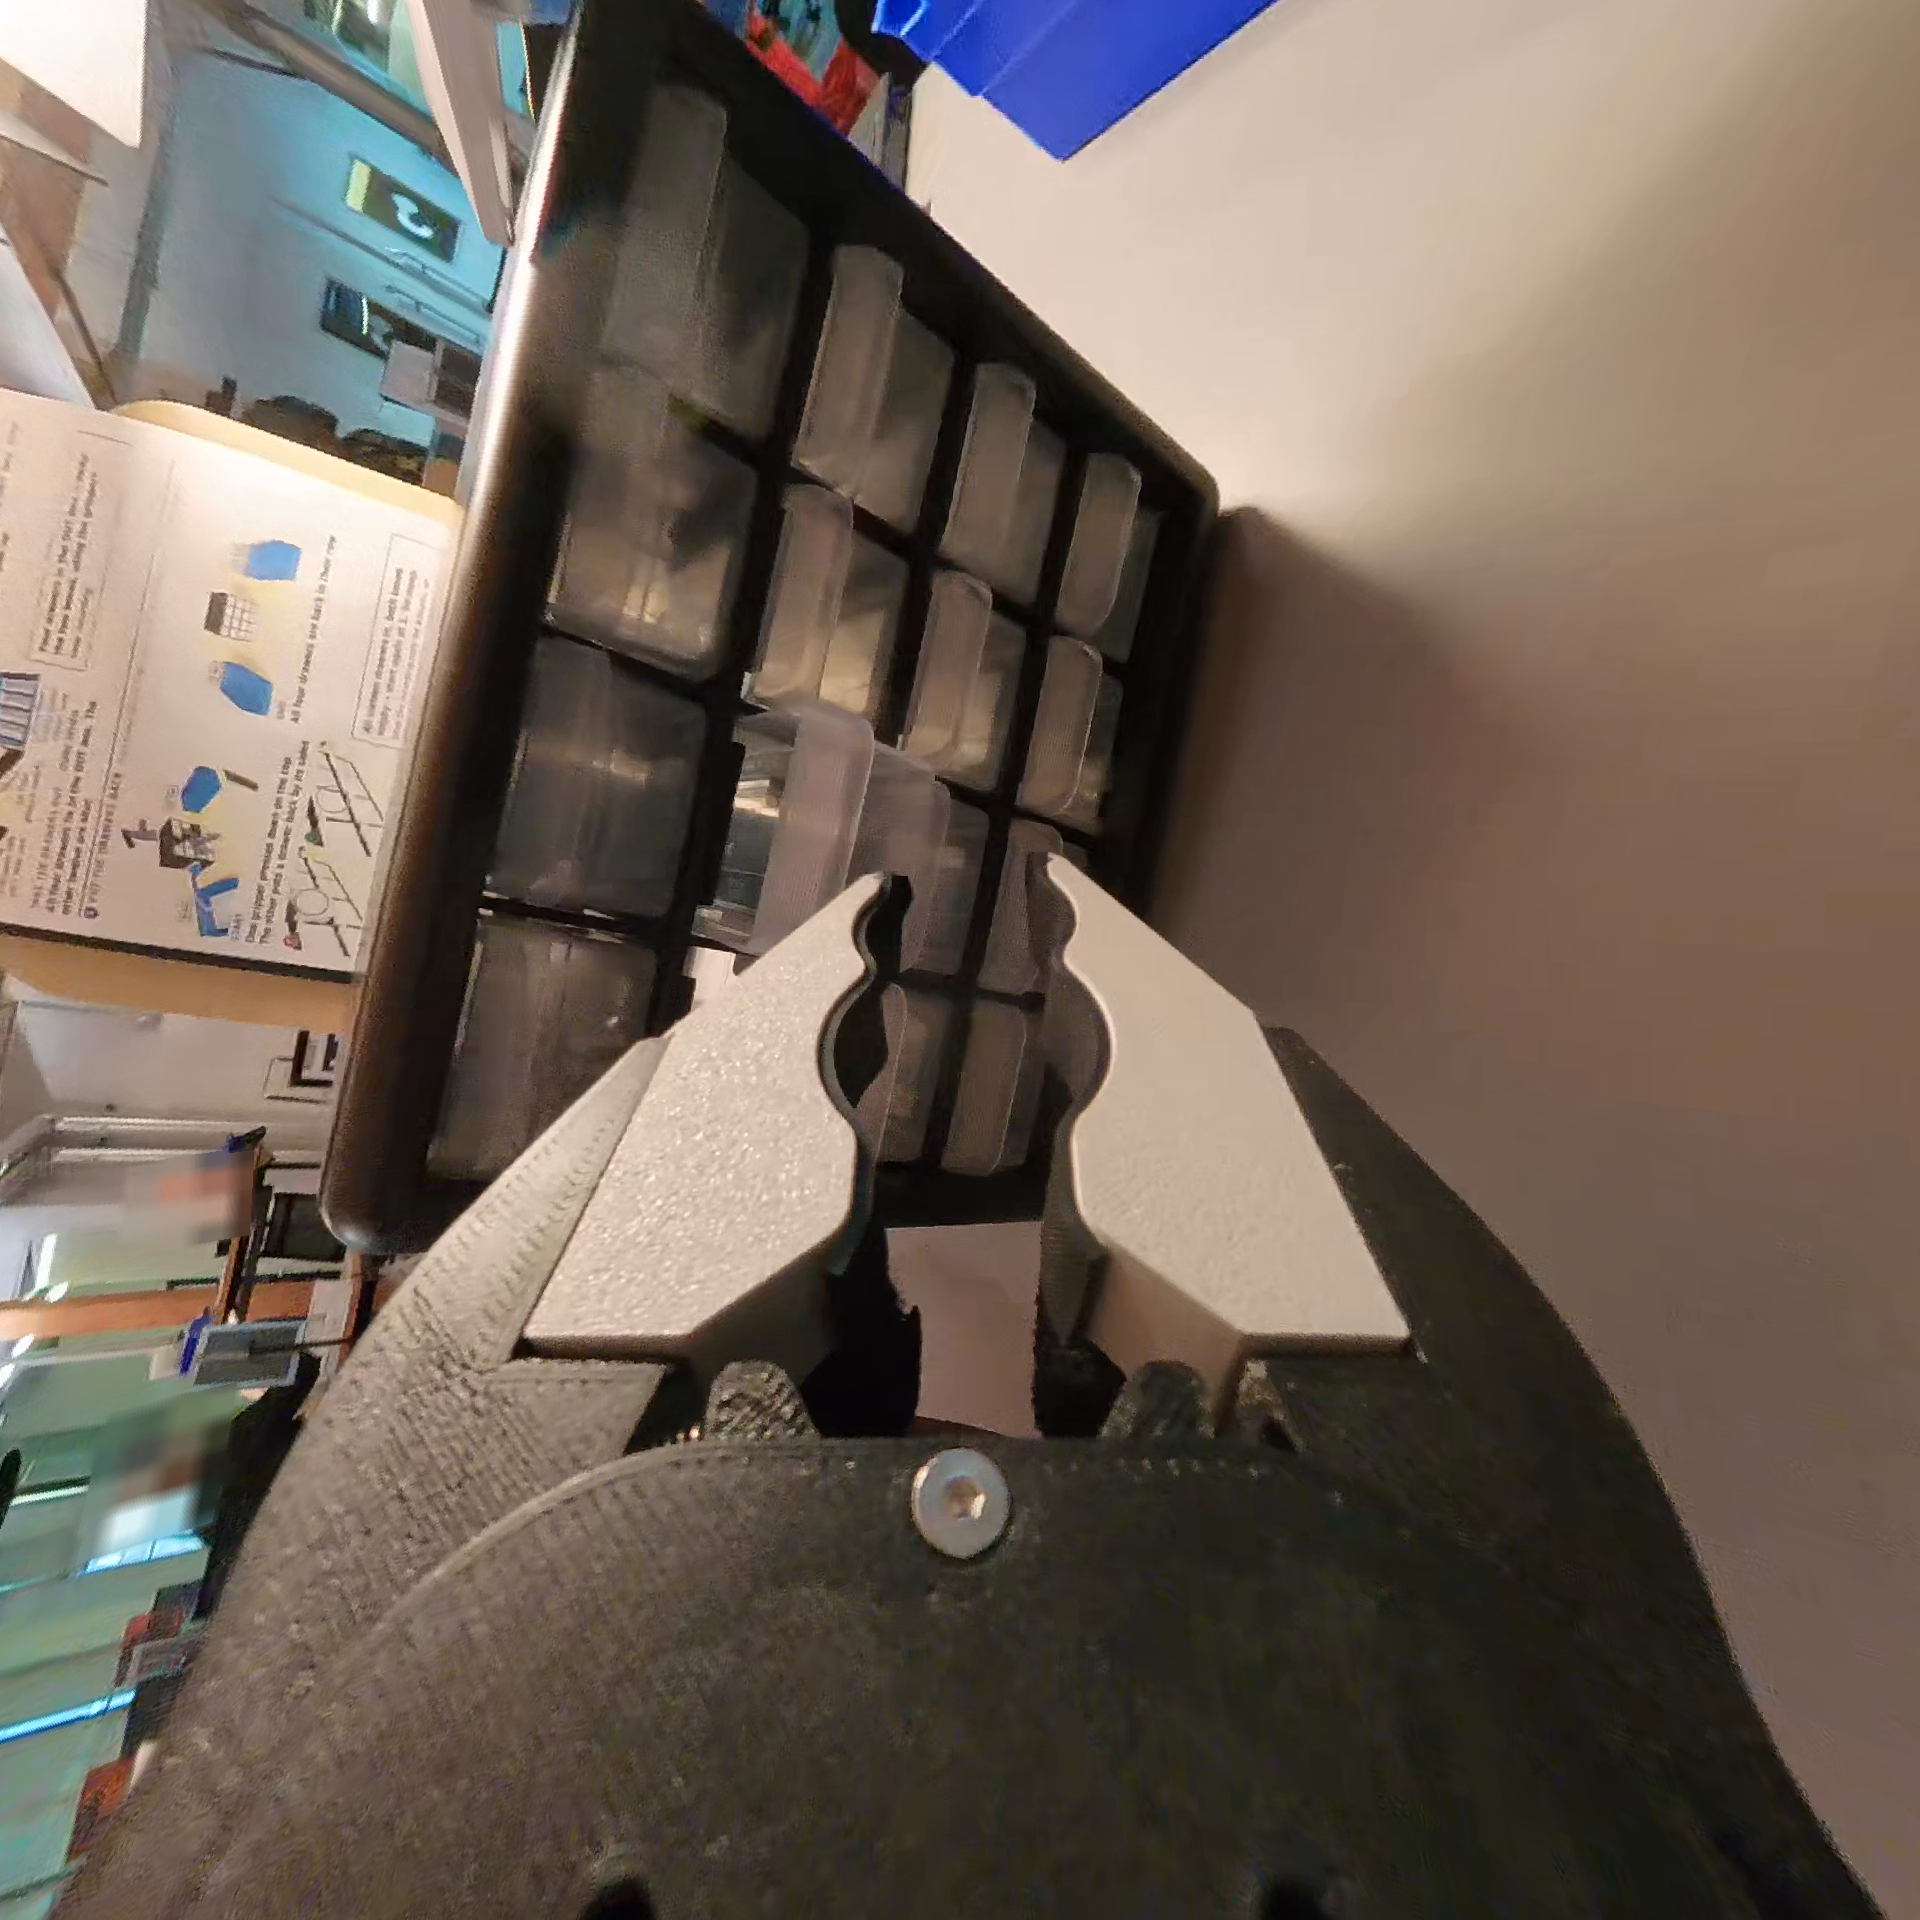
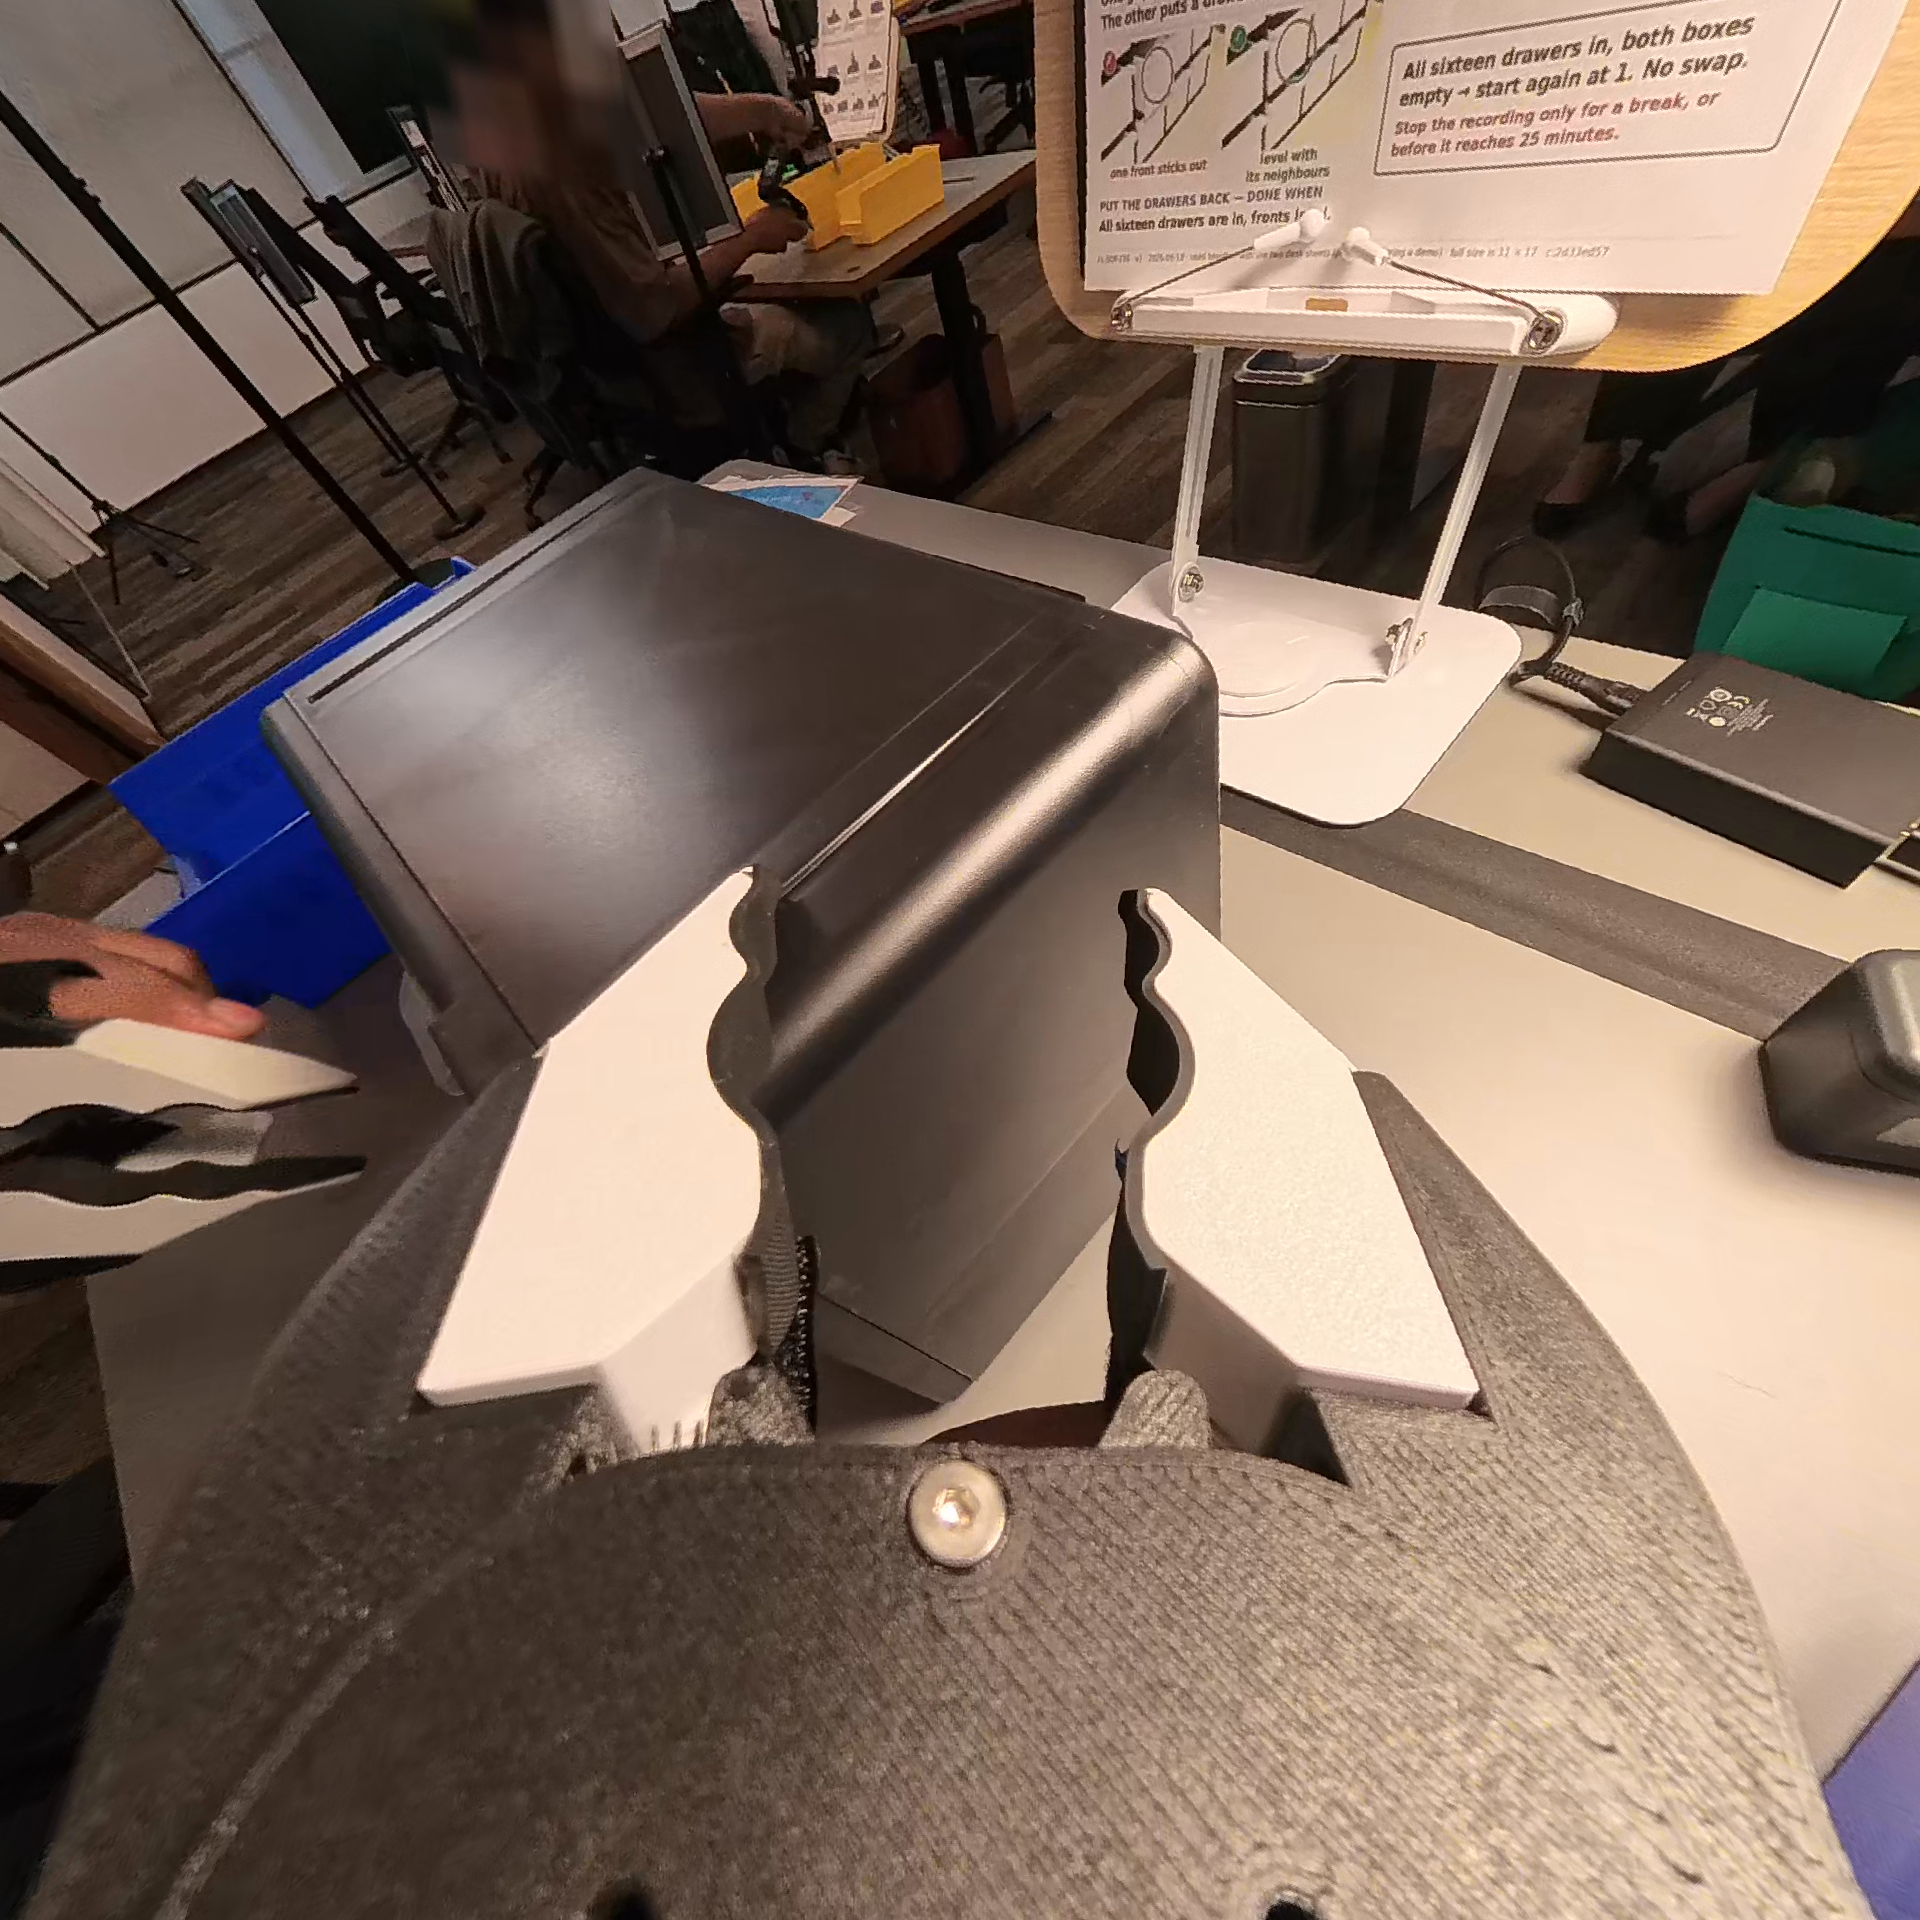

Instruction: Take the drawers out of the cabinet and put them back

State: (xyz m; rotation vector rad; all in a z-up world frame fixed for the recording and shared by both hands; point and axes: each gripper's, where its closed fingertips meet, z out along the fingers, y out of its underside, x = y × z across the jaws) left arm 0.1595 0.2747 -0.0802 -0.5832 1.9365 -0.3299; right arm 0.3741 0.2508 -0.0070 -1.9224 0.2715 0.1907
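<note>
The black cabinet (image 1: 499, 582) fills the left wrist view, turned on its side, with rows of clear drawers. One clear drawer (image 1: 821, 800) sticks out of its slot; the others sit flush. My left gripper (image 1: 961, 883) is right at that drawer's front. Its fingers stand a little apart around the front's edge and do not both press on it. In the right wrist view my right gripper (image 2: 945, 891) is wide open over the top right edge of the cabinet (image 2: 675, 707), which stands between the fingers. The left gripper (image 2: 177, 1081) and a hand show at the left edge.
A blue bin (image 2: 239, 831) stands left of the cabinet and shows in the left wrist view too (image 1: 1060, 62). A white stand with an instruction sheet (image 2: 1351, 312) stands behind it. A black box (image 2: 1756, 769) and a dark device (image 2: 1849, 1060) lie to the right.
</note>
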